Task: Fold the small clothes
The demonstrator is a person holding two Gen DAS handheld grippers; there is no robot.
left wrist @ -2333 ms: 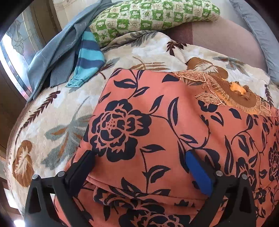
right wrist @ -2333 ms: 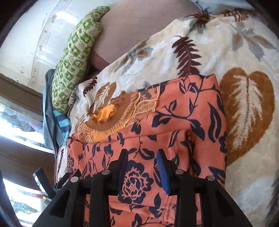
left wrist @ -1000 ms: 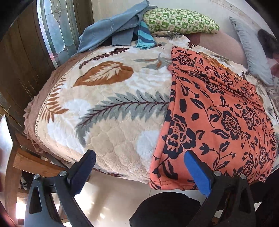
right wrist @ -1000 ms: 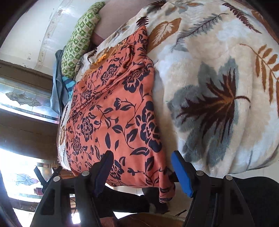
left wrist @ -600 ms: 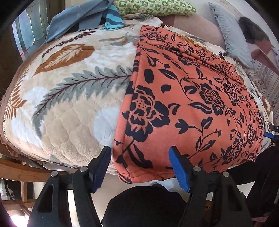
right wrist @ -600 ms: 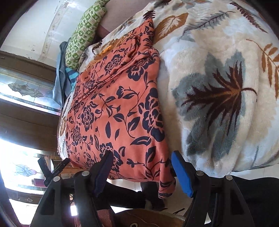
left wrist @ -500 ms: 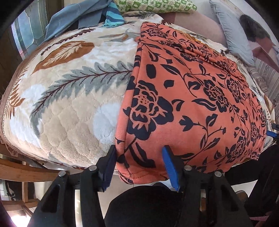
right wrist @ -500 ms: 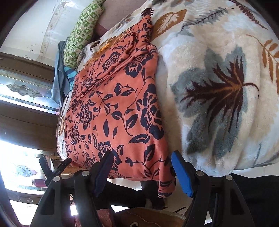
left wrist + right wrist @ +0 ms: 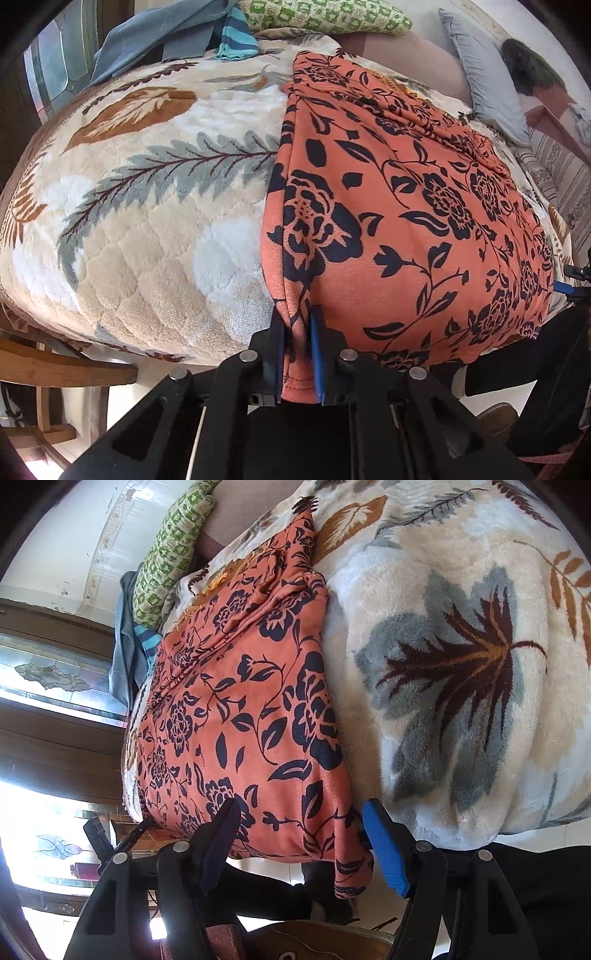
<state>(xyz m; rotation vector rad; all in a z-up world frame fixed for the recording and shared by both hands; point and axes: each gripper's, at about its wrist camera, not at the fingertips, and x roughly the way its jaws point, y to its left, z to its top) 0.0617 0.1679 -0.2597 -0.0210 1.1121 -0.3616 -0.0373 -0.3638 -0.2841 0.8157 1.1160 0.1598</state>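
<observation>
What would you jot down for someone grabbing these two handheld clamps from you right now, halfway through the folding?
Left gripper: jaws closing on the near hem corner of the orange floral garment, cloth pinched between the pads.
Right gripper: open, the garment's other near corner between its fingers, not gripped.
Garment: spread lengthwise on the leaf-print blanket, near hem hanging over the bed edge.
Done: one corner caught.
Left: grip the second corner, then probably carry the hem up toward the far end to fold.
</observation>
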